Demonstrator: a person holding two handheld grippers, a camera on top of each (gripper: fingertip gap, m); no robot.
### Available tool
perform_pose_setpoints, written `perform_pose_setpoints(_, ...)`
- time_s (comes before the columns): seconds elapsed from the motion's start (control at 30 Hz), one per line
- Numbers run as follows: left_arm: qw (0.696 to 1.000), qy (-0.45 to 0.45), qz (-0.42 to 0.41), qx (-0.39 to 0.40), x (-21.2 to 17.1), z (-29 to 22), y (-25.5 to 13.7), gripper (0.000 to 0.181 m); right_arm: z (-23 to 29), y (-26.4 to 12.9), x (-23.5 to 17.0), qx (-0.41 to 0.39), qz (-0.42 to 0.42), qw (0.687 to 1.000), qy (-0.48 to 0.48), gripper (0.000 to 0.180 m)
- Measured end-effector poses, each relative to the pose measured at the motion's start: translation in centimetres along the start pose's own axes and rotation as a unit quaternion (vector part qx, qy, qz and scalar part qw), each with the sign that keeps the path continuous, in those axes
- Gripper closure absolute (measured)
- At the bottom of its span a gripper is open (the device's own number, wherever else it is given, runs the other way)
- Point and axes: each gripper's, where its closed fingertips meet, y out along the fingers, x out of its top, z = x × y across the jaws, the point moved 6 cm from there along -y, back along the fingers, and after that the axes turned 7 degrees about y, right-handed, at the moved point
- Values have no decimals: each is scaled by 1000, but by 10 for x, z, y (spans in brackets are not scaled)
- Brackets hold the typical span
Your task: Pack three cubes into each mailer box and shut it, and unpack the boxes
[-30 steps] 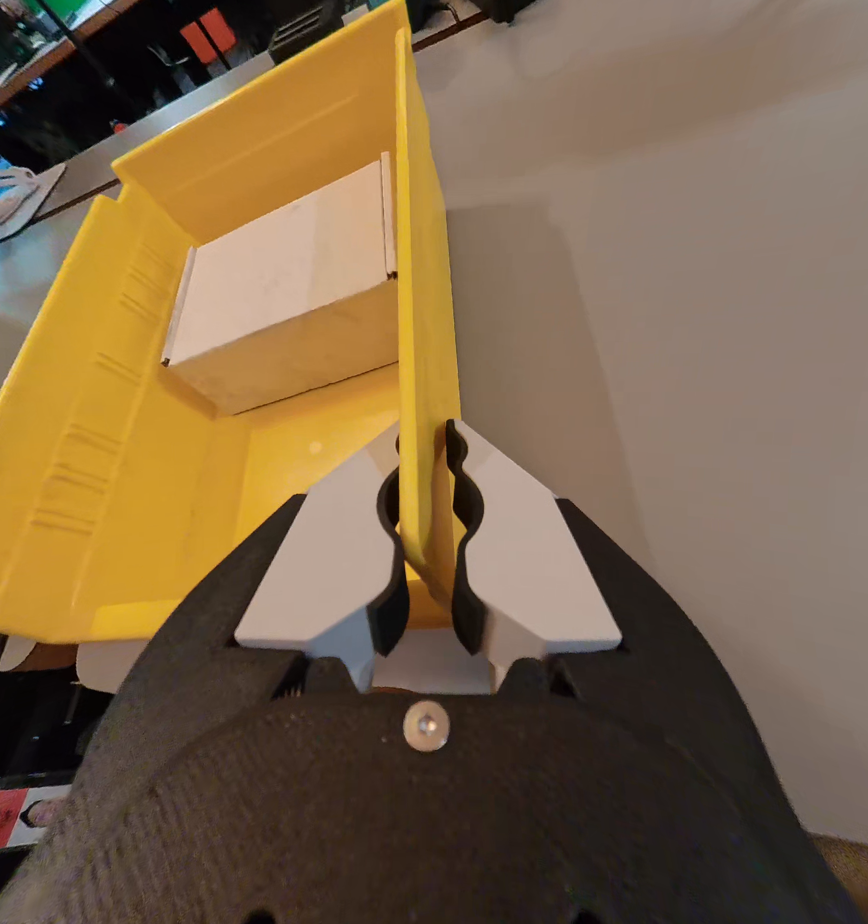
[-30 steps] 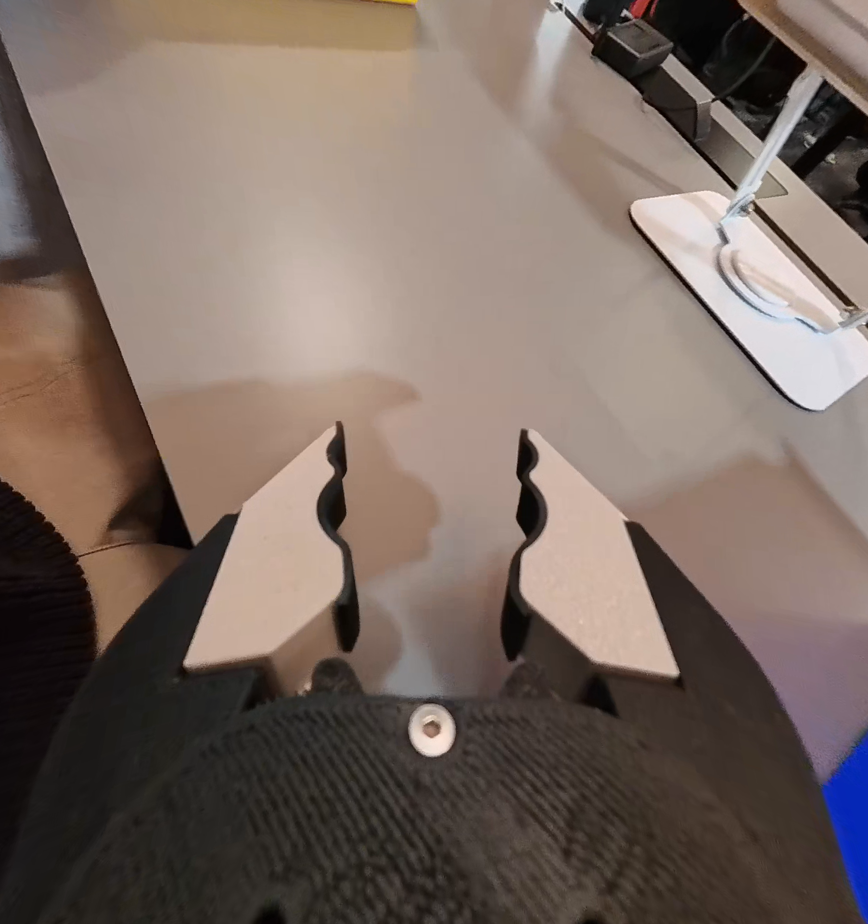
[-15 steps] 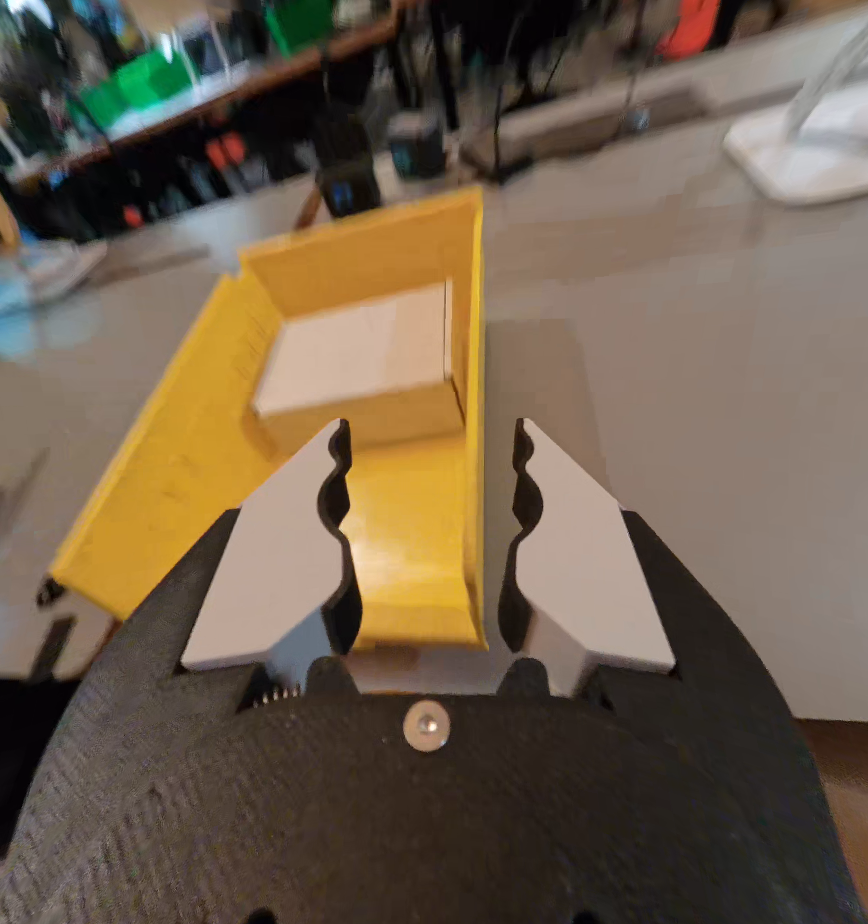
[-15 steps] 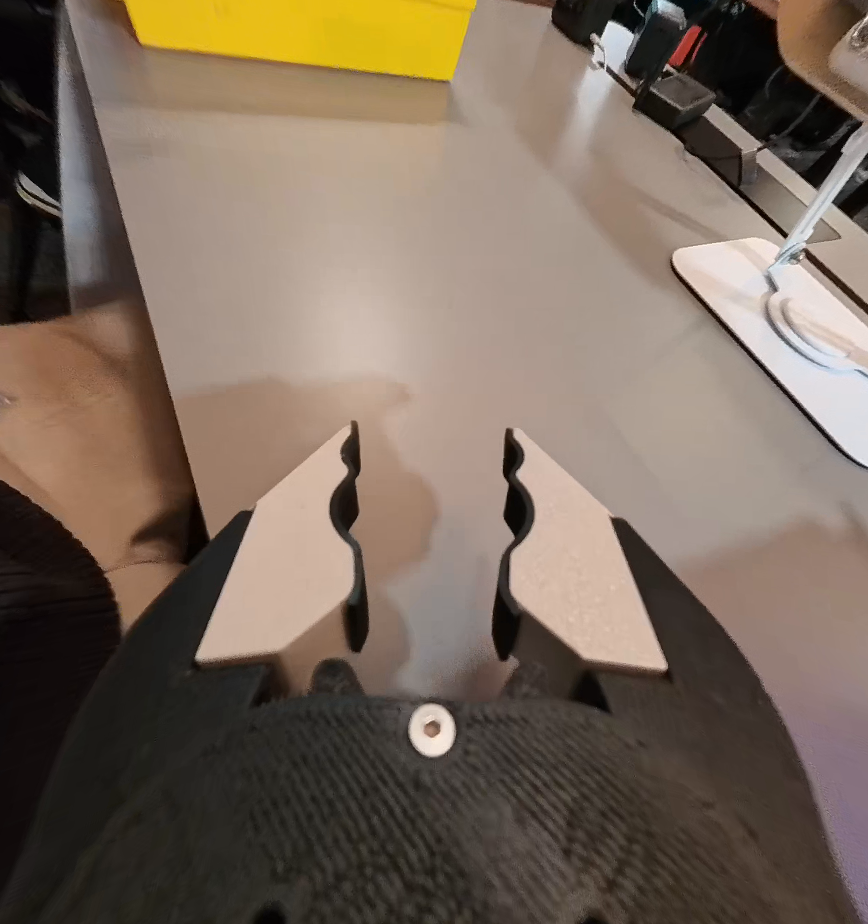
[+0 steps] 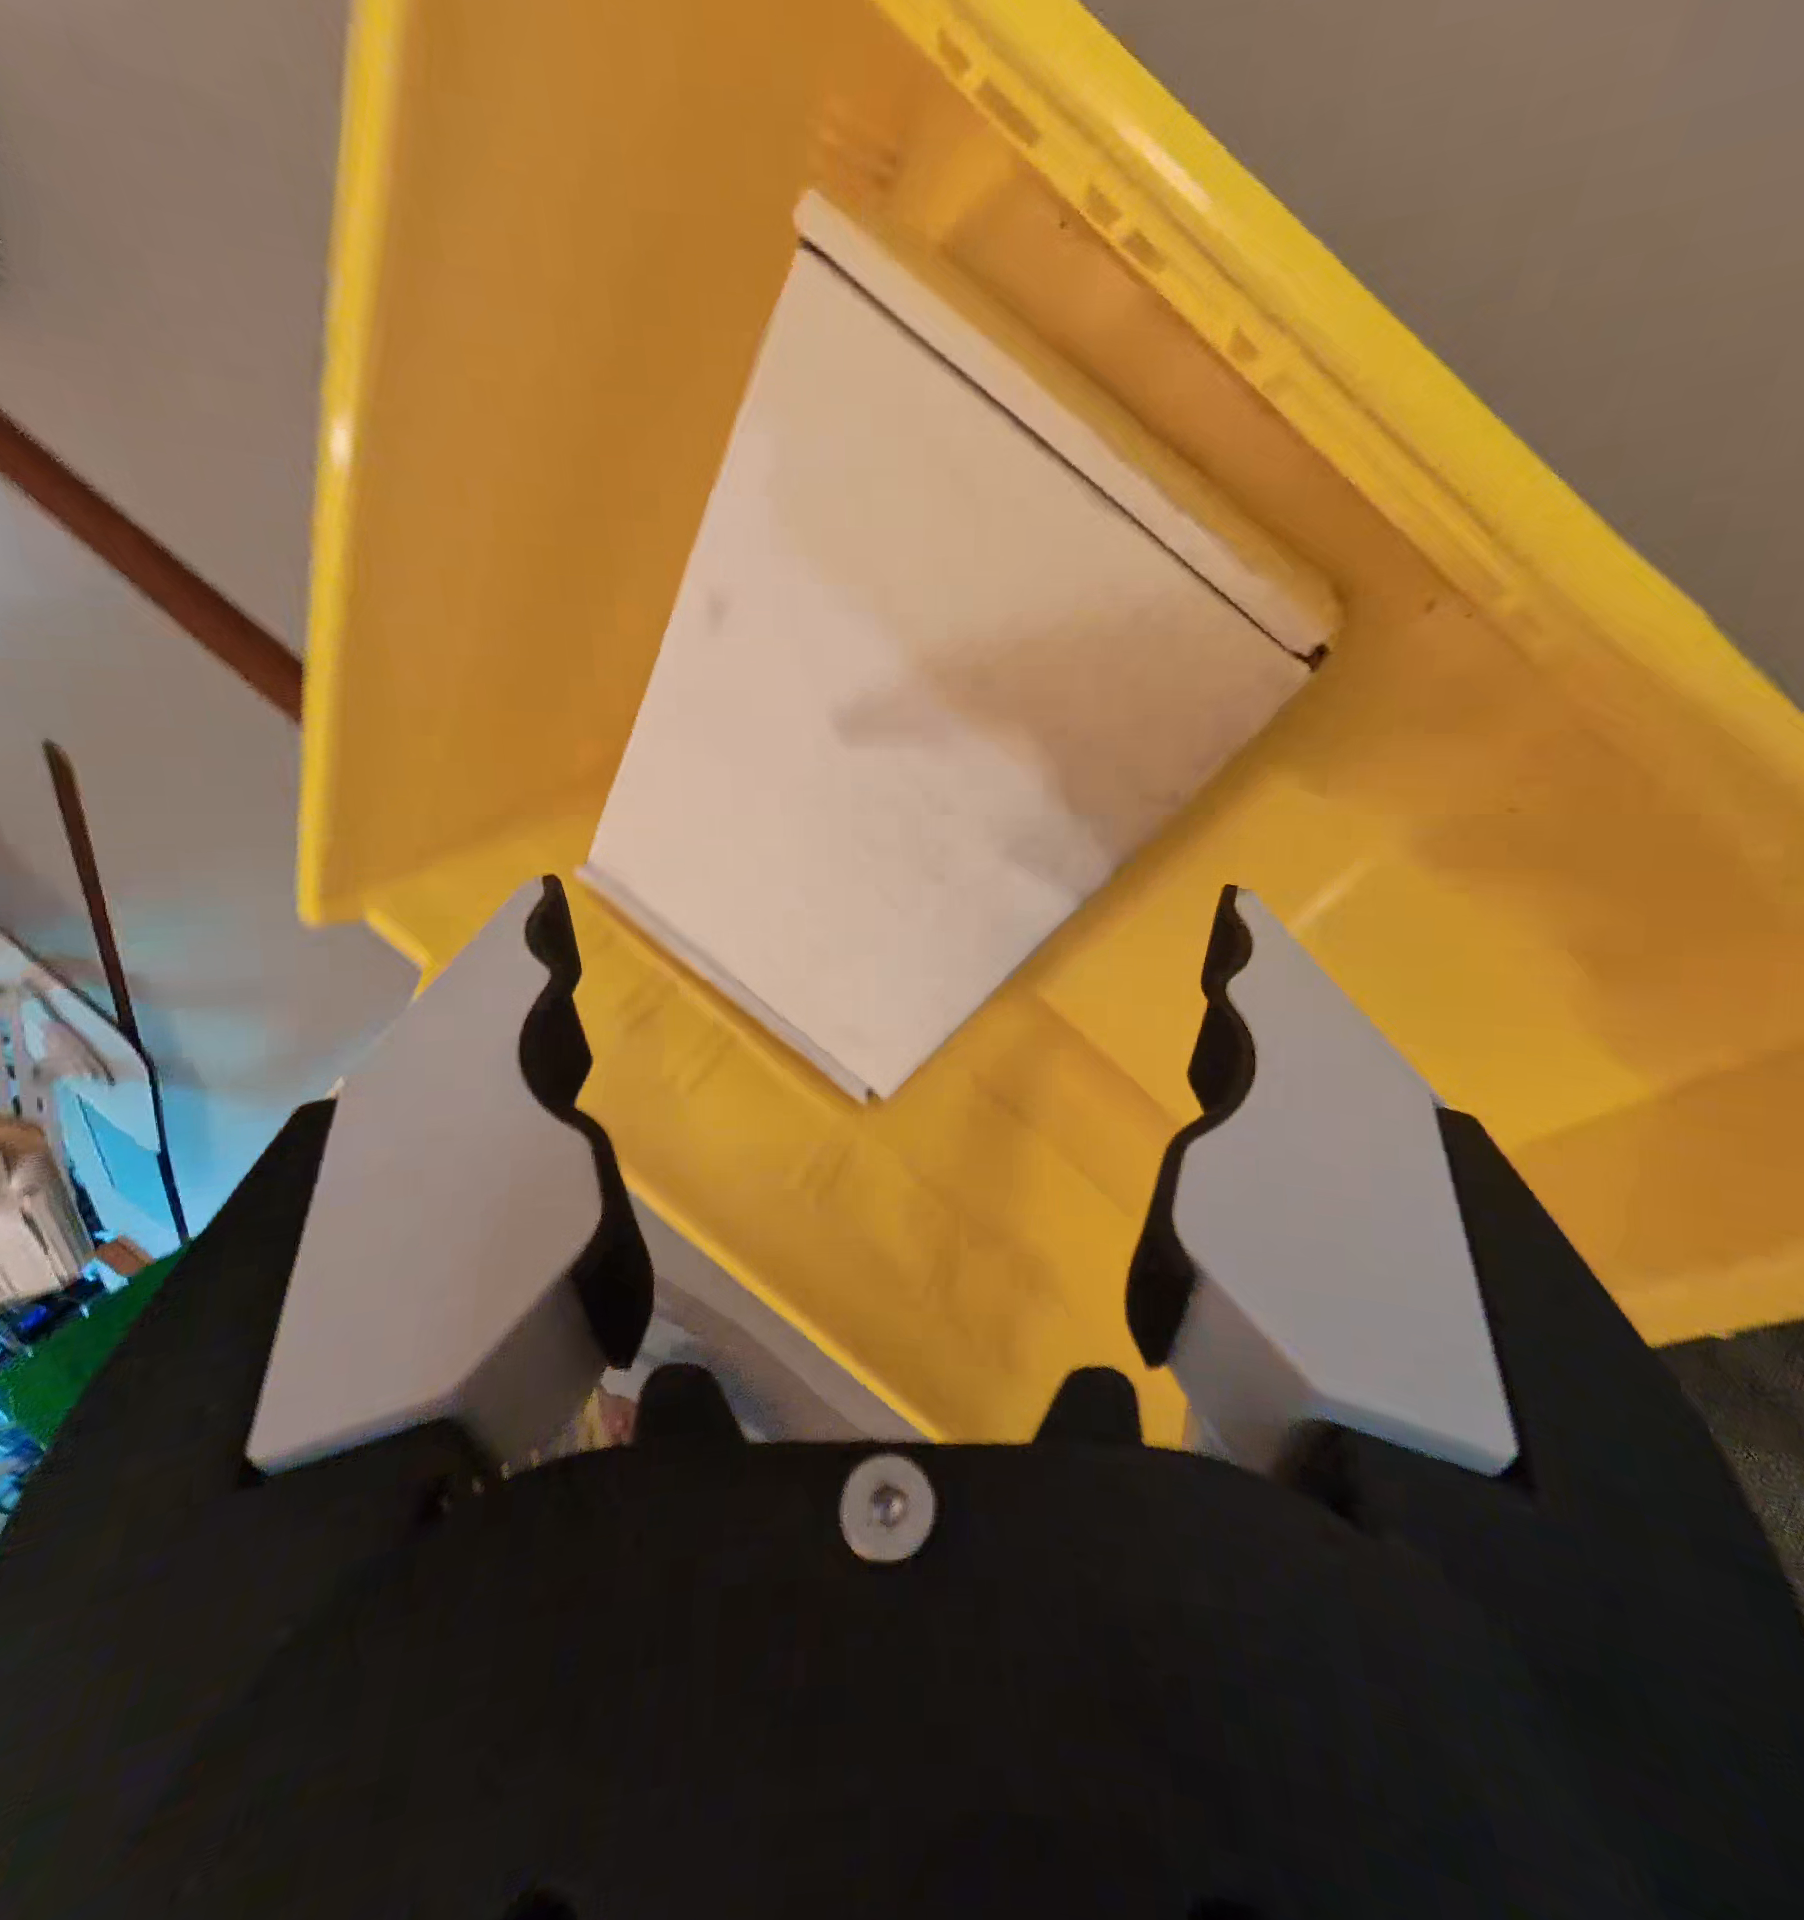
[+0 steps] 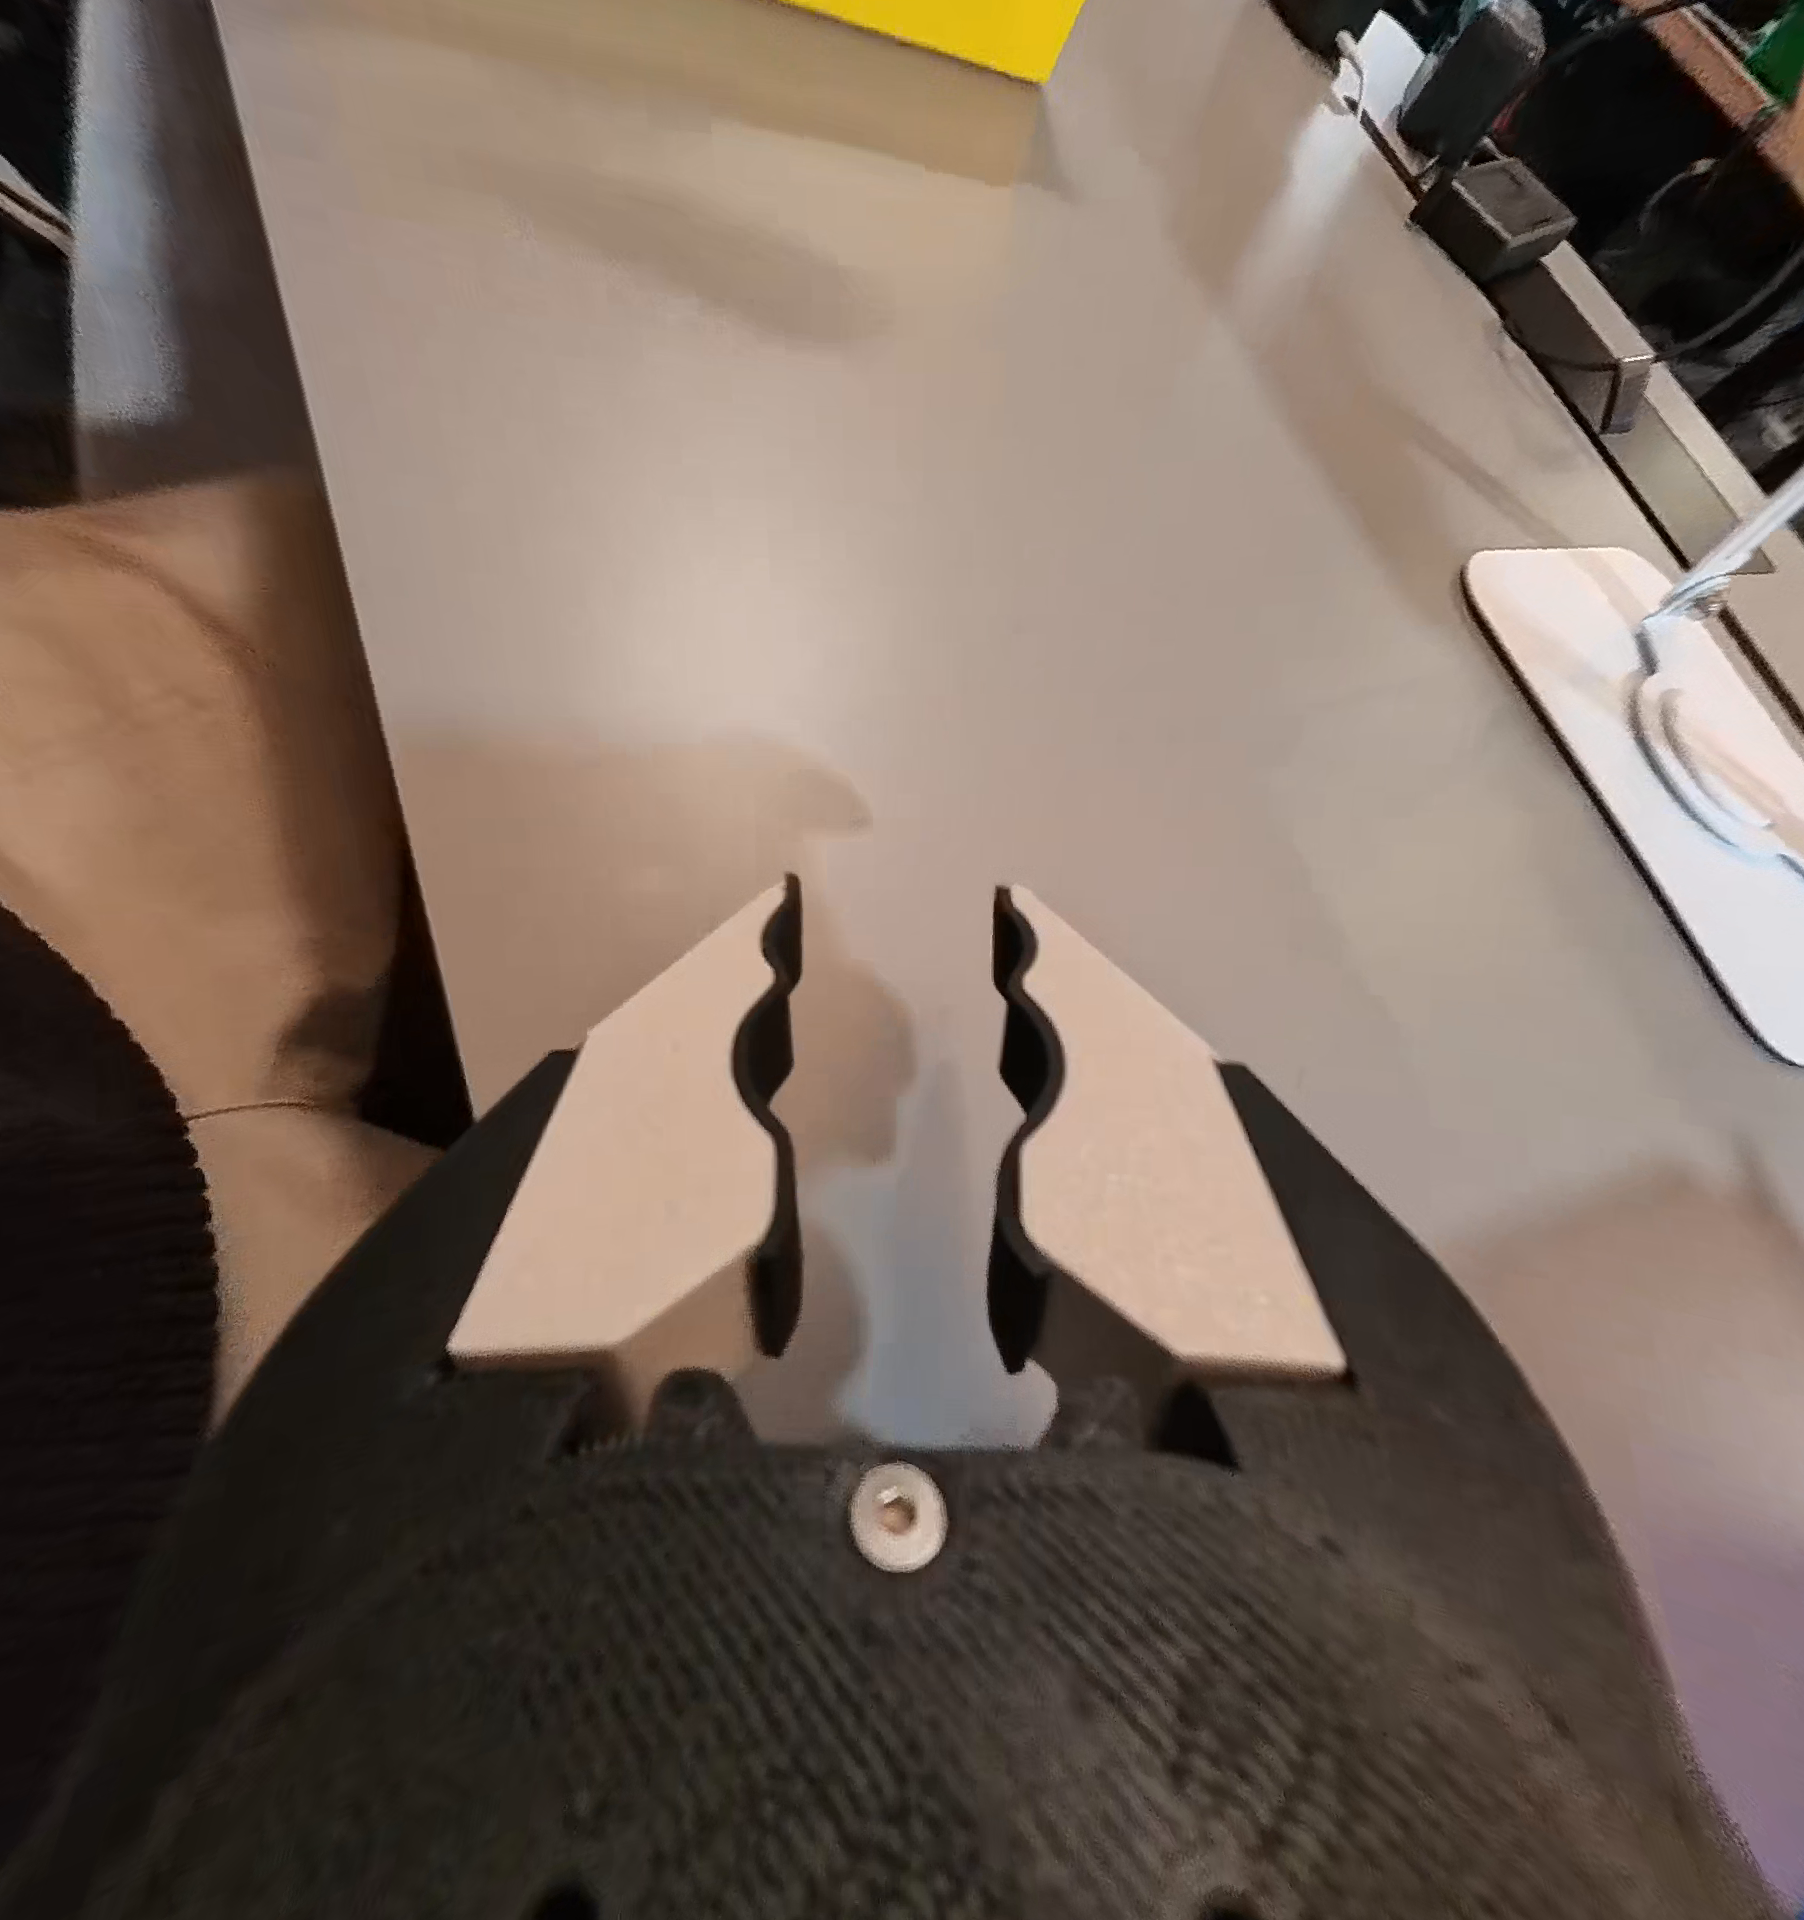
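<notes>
Looking down along the left gripper (image 5: 887, 904), the view shows its two pale fingers with wavy black pads spread wide apart, holding nothing. Just beyond the fingertips lies a white mailer box (image 5: 919, 717), its lid shut, resting inside a yellow plastic bin (image 5: 524, 436). The box sits against one long wall of the bin, with bare yellow floor on the near side. The left gripper hangs above the bin, and its fingers do not touch the box or the bin walls. The bin rests on a pale grey table (image 5: 1563, 156). No cubes are visible in this view; whether any are inside the shut box cannot be told.

In the right wrist view, the right gripper (image 6: 896, 894) hovers over a bare stretch of the same grey table (image 6: 877, 520). Its fingers stand a narrow gap apart with nothing between them. A corner of the yellow bin (image 6: 939, 31) shows at the far top edge, well apart from this gripper. To the right, a white flat stand base (image 6: 1604, 779) rests on the table.
</notes>
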Motion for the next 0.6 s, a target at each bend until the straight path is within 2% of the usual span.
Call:
perform_pose_setpoints(0.1, 999, 39, 27, -12, 5, 2, 26, 62, 1, -5, -6, -22, 9, 1000, -15, 148)
perform_pose_setpoints(0.23, 997, 52, 39, -39, 7, 4, 45, 50, -1, -8, -15, -34, 36, 999, -8, 150)
perform_pose_setpoints(0.43, 994, 79, 40, -66, 10, 4, 61, 44, -8, -18, -25, -50, 50, 997, 20, 152)
perform_pose_setpoints(0.6, 993, 90, 50, -54, 12, 1, 69, 39, -10, -25, -30, -53, 56, 996, 37, 151)
